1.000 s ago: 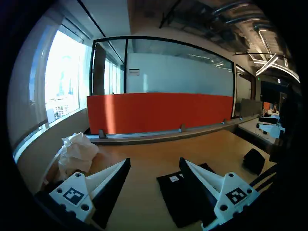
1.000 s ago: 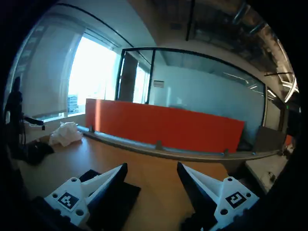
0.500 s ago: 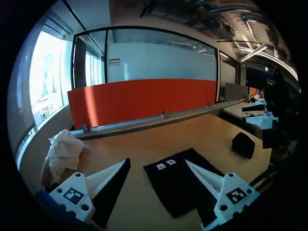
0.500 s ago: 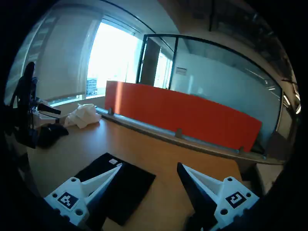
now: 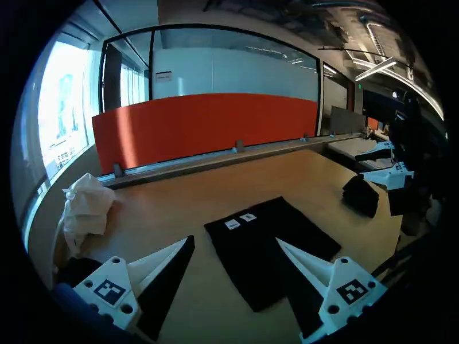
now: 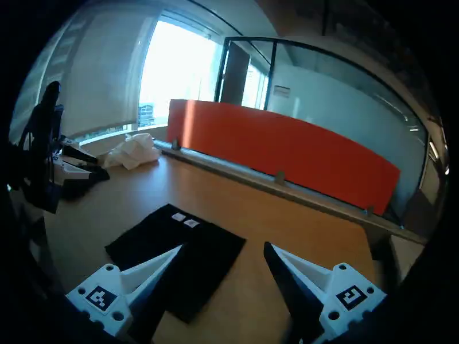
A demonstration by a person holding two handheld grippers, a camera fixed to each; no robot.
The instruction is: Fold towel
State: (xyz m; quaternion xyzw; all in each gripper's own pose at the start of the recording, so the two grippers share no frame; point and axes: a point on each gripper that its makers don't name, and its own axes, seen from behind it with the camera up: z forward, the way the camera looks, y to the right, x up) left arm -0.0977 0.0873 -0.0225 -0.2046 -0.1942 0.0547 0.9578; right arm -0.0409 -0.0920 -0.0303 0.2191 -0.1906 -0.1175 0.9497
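Note:
A black towel (image 5: 269, 246) lies flat on the wooden table (image 5: 189, 200), with two small white tags near its far edge. In the left gripper view my left gripper (image 5: 232, 249) hangs open above the towel's near side, nothing between its fingers. The right gripper view shows the same towel (image 6: 178, 252) under and left of my right gripper (image 6: 224, 255), which is also open and empty. My right gripper (image 5: 381, 166) appears far off to the right in the left gripper view. My left gripper (image 6: 72, 163) appears far left in the right gripper view.
A crumpled white cloth (image 5: 85, 207) sits at the table's far left corner by the window. A small dark folded item (image 5: 360, 195) lies at the right edge. An orange divider panel (image 5: 201, 129) with a metal rail runs along the table's back.
Both views have tilted downward and pulled back, so more of the table and the whole towel now show. Both grippers stay open.

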